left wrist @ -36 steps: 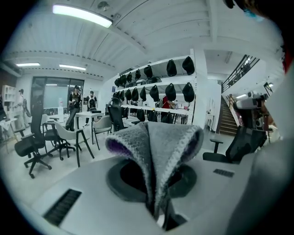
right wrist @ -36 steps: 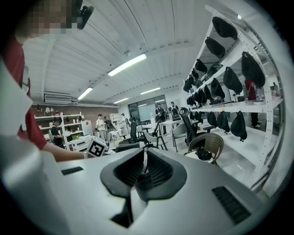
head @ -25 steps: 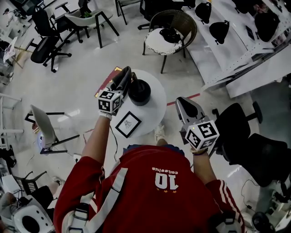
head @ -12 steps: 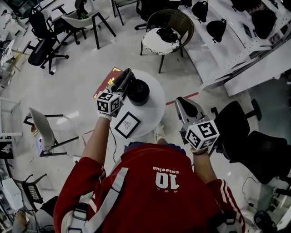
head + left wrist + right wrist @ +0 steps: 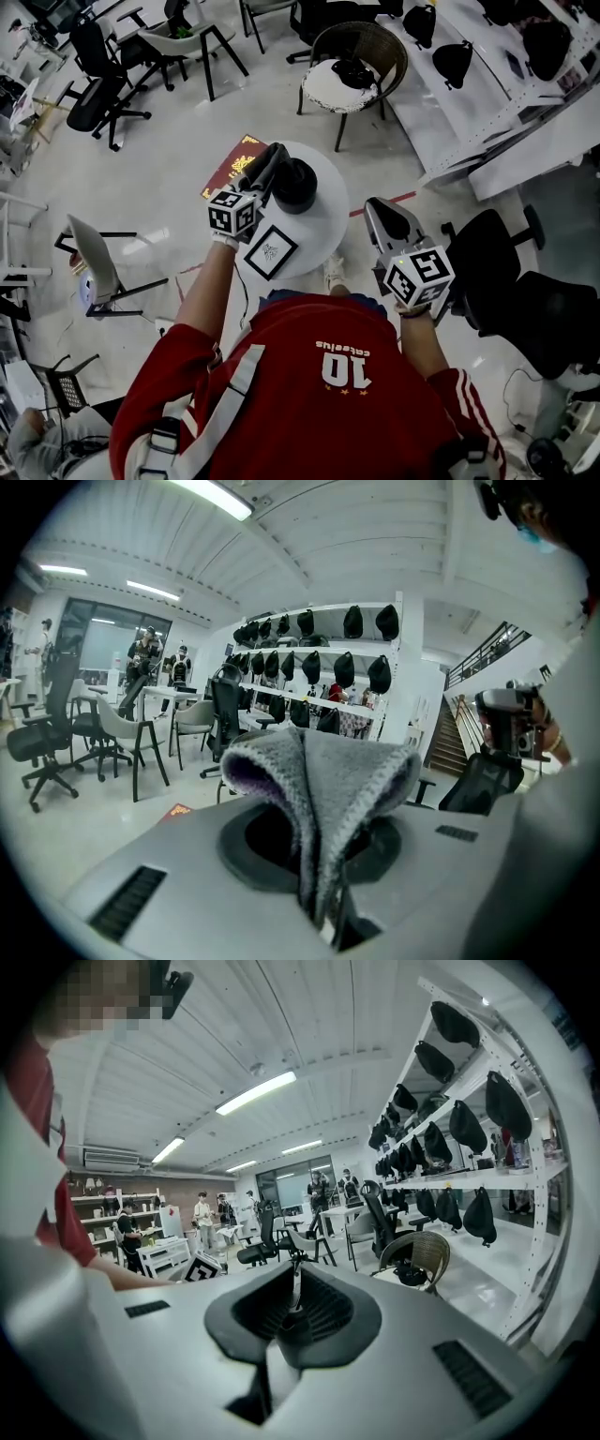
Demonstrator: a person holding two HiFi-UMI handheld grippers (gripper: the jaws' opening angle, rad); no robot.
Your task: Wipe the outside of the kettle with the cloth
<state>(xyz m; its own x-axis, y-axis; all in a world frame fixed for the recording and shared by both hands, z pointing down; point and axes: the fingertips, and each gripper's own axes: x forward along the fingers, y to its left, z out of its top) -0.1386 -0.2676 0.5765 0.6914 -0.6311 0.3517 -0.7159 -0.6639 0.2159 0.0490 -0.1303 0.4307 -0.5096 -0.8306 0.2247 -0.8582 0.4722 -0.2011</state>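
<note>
Left gripper (image 5: 323, 907) pinching folded grey cloth (image 5: 319, 780), jaws clamping tight on its lower fold, cloth bulging up in front of them. Right gripper (image 5: 292, 1309) holding nothing, jaws pressing together, hanging off to right, well apart from table (image 5: 323, 230).

Black kettle (image 5: 294, 185) standing upright on small round white table. In head view, kettle sitting just right of left gripper's tip (image 5: 272, 157); cannot tell if cloth is touching it. Left hand far nearer; wiping probably calling for short sideways push rightward onto kettle's wall.
</note>
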